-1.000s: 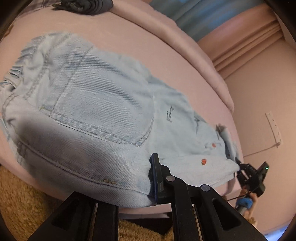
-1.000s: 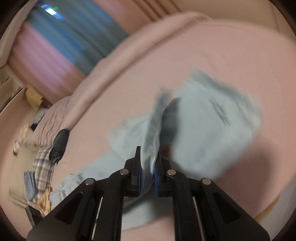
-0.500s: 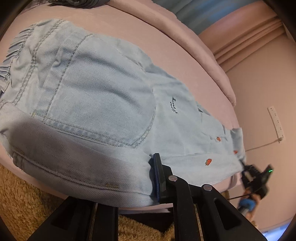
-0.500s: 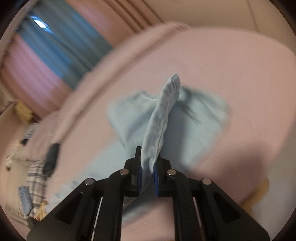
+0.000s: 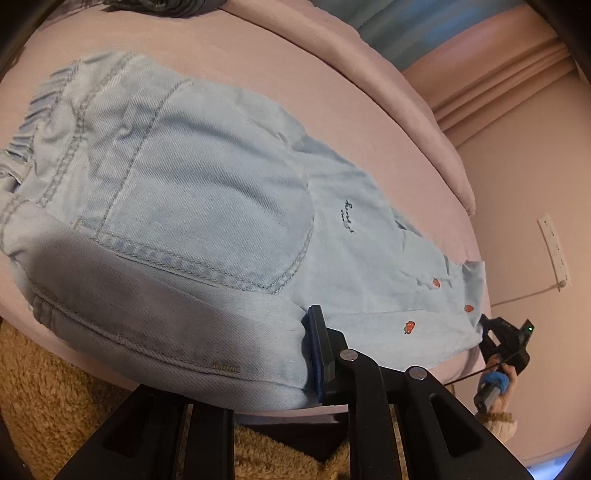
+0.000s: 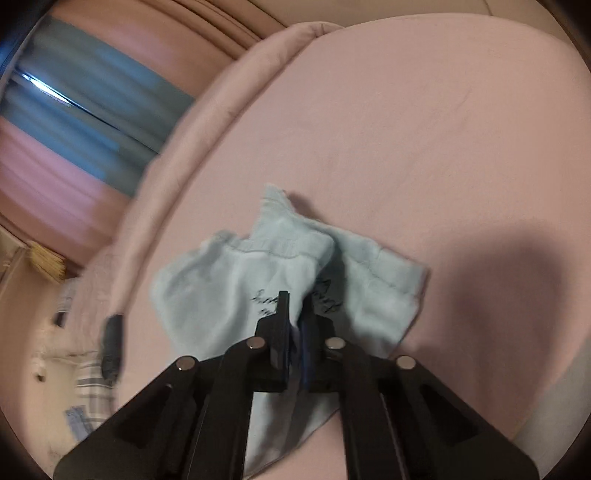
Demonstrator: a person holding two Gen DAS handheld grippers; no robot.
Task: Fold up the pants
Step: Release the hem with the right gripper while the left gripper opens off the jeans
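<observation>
Pale denim pants (image 5: 207, 206) lie flat on the pink bed (image 5: 295, 66), waist at 9 o'clock in the left view, leg cuffs running to 4 o'clock. Your left gripper (image 5: 299, 354) pinches the near side seam below the back pocket (image 5: 207, 221); only one pad shows, cloth hides the other, so the grip reads as closed on denim. Your right gripper (image 6: 294, 325) has its jaws narrow with the cuff end clamped between them, fabric bunched ahead toward 12 o'clock; that view is blurred.

Step, as a guess: legs look already laid one on the other, and you're tensioning both ends before the crosswise fold. Next move calls for lifting the cuff end and carrying it over toward the waist, both grips kept tight, hem lined up with the waistband.

Edges: the near seam hangs just at the bed edge at 6 o'clock, brown rug (image 5: 55, 398) below; don't drag nearer or the cloth slides off. Open bed lies from 10 to 2 o'clock in both views, plenty of room. Dark clothing (image 5: 166, 5) sits well apart at 12 o'clock. Wall (image 5: 535, 177) is close at 3 o'clock.
</observation>
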